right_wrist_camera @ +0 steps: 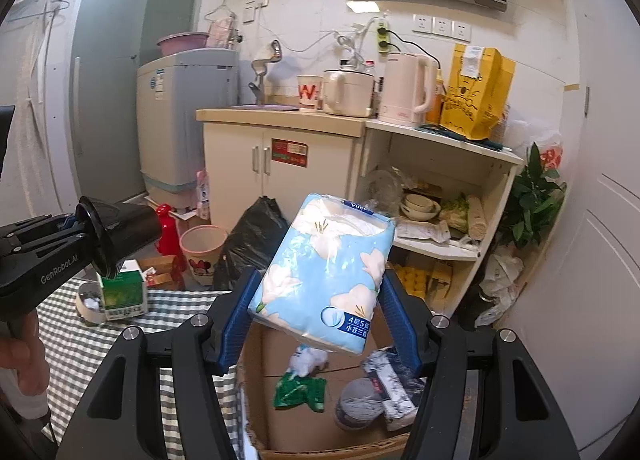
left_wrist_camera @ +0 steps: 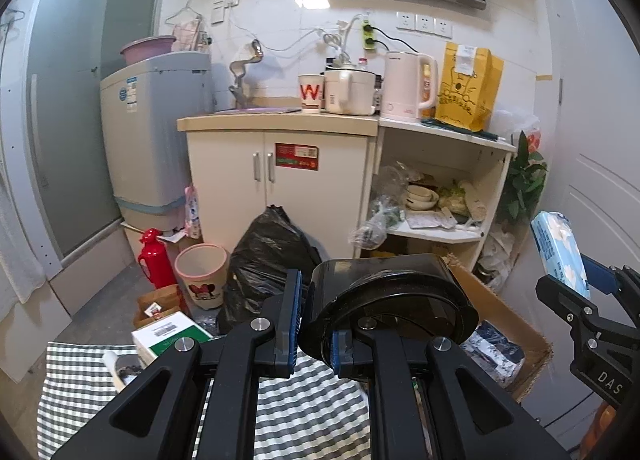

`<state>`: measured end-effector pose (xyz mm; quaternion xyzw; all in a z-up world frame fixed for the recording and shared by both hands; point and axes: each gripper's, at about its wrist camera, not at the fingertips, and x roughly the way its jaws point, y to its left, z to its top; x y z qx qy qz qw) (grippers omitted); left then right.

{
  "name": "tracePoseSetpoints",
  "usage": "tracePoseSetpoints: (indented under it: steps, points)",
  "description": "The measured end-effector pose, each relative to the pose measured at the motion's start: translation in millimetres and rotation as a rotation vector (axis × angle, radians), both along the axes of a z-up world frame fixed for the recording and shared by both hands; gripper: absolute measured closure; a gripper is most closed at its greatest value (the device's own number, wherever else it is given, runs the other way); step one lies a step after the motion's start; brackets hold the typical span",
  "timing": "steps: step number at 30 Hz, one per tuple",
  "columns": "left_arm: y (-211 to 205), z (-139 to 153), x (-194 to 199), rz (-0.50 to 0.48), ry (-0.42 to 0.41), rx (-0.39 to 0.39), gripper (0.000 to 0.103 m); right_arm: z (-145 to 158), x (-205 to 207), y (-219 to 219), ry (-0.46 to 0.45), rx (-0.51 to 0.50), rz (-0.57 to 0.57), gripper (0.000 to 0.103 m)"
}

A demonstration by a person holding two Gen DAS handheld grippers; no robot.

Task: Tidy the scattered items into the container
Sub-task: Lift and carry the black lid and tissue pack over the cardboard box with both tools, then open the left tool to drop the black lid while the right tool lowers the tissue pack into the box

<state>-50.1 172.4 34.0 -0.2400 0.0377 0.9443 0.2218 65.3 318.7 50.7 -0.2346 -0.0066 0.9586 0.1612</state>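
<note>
Tissues (right_wrist_camera: 324, 276), clamped in my right claw (right_wrist_camera: 320, 324), hang tilted directly over the box (right_wrist_camera: 280, 400); left claw (left_wrist_camera: 316, 340) grips a black cup (left_wrist_camera: 384, 308).

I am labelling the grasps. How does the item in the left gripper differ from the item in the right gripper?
The black cup is rigid and dark; the tissue pack is soft, light blue with white flowers. The left gripper pinches only the black cup's rim wall, one finger inside; the right gripper's fingers span the whole tissue pack. The tissue pack hangs over the cardboard box. Both are lifted.
</note>
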Motion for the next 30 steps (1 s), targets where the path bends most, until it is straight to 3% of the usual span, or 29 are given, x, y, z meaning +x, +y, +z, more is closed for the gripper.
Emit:
tracePoseSetpoints:
  steps: [17, 30]
  points:
    - [58.5, -10.1, -6.4, -0.076, -0.022, -0.030, 0.092, -10.5, 2.2, 45.9, -0.030, -0.019, -0.056, 0.042]
    - [99.7, -35.5, -24.3, -0.122, -0.076, -0.069, 0.092, -49.3, -19.2, 74.3, -0.129, -0.058, -0.041, 0.042]
